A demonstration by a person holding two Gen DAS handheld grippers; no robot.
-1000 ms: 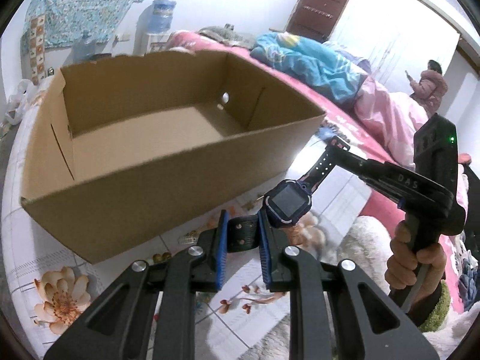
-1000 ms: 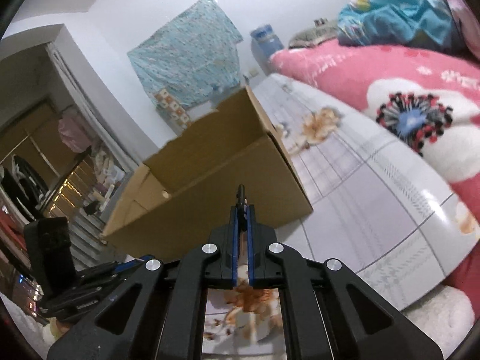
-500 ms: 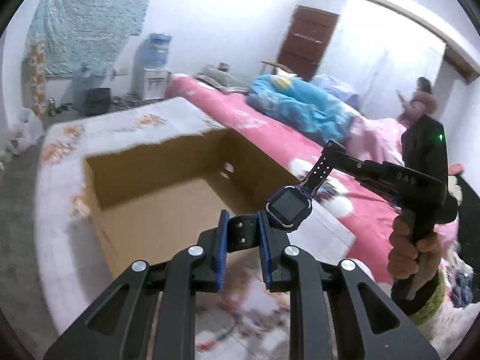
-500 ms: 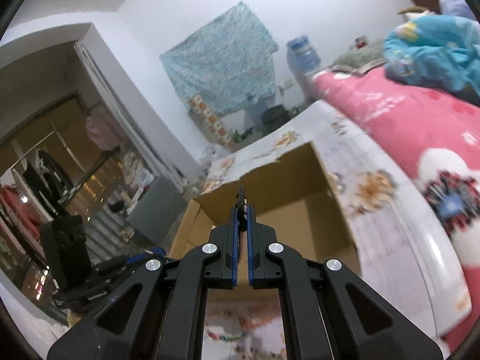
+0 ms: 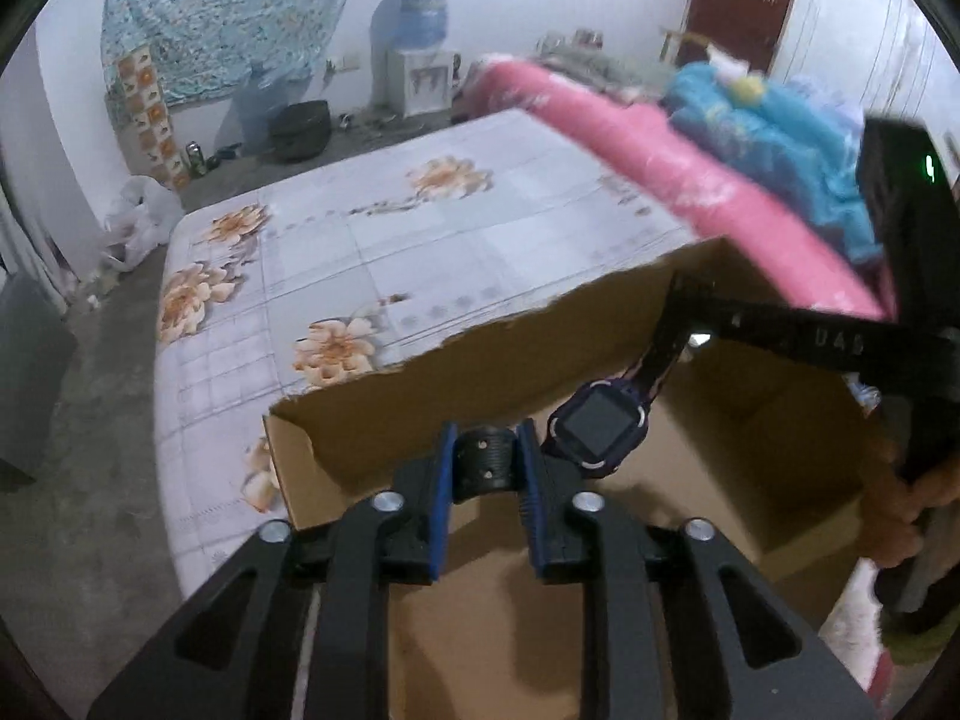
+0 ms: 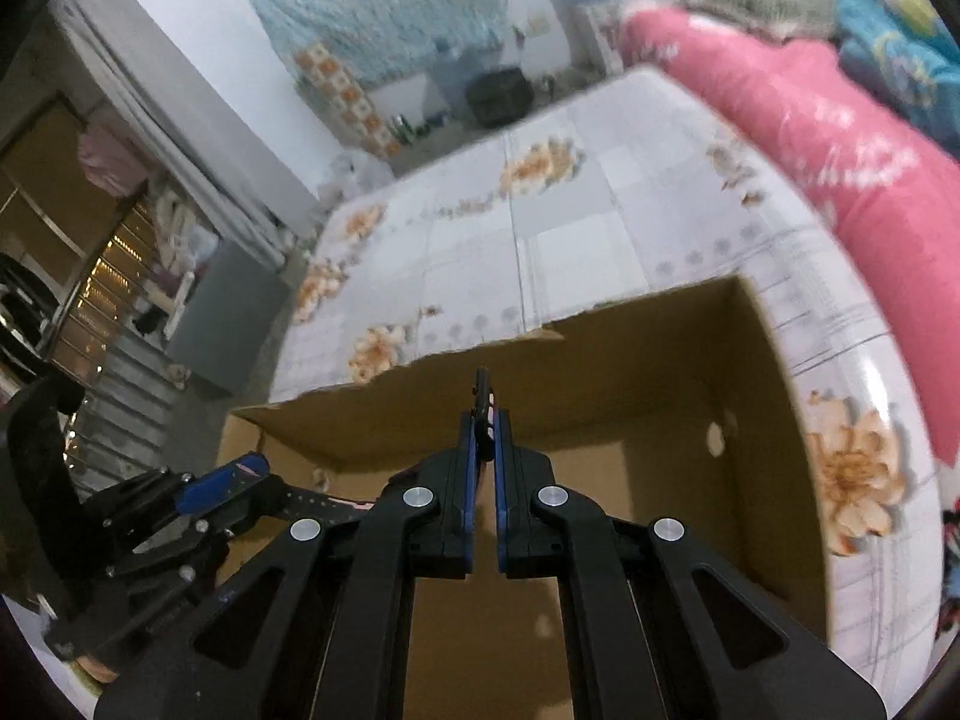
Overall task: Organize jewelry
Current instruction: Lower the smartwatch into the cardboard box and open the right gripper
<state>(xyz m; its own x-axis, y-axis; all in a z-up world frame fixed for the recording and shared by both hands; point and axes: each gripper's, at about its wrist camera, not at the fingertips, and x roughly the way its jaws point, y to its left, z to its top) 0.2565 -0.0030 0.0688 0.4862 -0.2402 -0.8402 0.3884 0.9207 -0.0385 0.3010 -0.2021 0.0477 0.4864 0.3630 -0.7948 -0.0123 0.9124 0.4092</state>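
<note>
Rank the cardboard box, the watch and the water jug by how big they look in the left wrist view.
1. cardboard box
2. watch and water jug: similar apparent size; the jug is far off.

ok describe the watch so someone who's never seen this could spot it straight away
Find the open cardboard box on the flower-patterned sheet. Above it, two black grippers hold a strap stretched between them. The watch hangs midway: dark purple with a square black screen, the only item of jewelry visible.
</note>
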